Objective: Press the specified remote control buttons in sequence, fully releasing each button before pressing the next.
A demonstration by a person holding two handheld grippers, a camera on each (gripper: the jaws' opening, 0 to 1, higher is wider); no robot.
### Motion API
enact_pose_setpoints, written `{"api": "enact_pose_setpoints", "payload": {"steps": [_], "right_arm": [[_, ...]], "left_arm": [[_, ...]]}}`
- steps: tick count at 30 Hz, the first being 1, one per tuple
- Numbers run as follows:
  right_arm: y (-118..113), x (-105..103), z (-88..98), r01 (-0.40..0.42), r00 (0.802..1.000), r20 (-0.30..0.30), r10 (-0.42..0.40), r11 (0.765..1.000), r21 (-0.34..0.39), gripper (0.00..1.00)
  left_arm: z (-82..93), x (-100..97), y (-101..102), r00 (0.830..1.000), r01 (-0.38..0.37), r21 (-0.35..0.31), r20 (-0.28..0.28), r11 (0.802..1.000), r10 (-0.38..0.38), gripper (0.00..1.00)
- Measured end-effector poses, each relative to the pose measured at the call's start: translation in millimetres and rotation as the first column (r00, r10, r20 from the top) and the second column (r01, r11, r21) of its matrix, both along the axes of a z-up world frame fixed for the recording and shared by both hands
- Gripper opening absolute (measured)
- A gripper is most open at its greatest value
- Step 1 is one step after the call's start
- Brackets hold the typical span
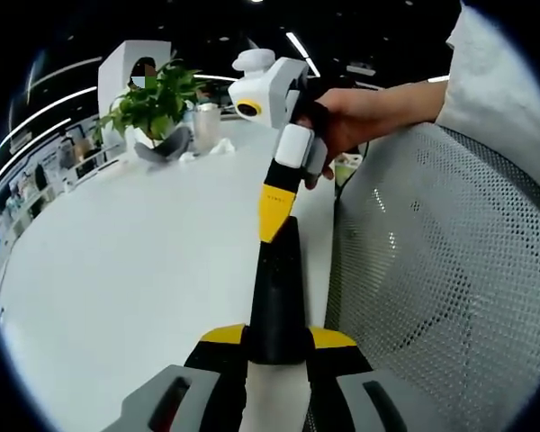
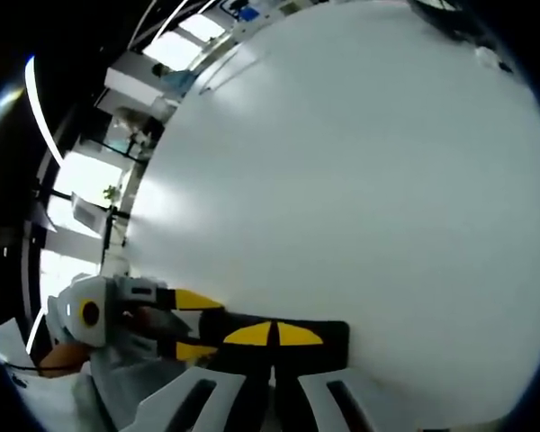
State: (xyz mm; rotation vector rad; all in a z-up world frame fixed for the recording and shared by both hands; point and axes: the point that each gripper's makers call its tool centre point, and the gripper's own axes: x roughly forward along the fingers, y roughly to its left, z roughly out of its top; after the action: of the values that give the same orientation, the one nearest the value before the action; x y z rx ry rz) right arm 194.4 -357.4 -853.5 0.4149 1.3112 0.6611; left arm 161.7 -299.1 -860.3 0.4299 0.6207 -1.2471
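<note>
Left gripper (image 1: 277, 346): jaws clamped on near end of remote control (image 1: 277, 297), held above white table (image 1: 117, 270).

Right gripper (image 2: 272, 337): jaws closed together, tips on remote's far end.

Beyond remote: potted plant (image 1: 153, 108). Beside remote: mesh chair (image 1: 441, 270).

Risks, as judged: buttons unseen, so a wrong key; remote pivoting in the clamp under pressure.

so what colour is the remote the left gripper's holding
Black. The remote shows best in the left gripper view, clamped between the left gripper's yellow-tipped jaws over the white table.
</note>
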Motion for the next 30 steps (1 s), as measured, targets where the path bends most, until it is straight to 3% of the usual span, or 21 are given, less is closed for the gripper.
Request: {"api": "enact_pose_setpoints", "payload": {"steps": [16, 30], "right_arm": [[6.2, -13.7, 2.0, -0.052, 0.996, -0.079, 0.052, 0.999, 0.013, 0.0], [3.6, -19.7, 2.3, -0.047, 0.991, -0.127, 0.047, 0.999, 0.005, 0.0]], "left_arm": [[-0.3, 0.4, 0.2, 1.0, 0.006, 0.005, 0.006, 1.0, -0.006, 0.24], [-0.2, 0.4, 0.0, 1.0, 0.006, 0.004, 0.007, 1.0, -0.006, 0.24]]}}
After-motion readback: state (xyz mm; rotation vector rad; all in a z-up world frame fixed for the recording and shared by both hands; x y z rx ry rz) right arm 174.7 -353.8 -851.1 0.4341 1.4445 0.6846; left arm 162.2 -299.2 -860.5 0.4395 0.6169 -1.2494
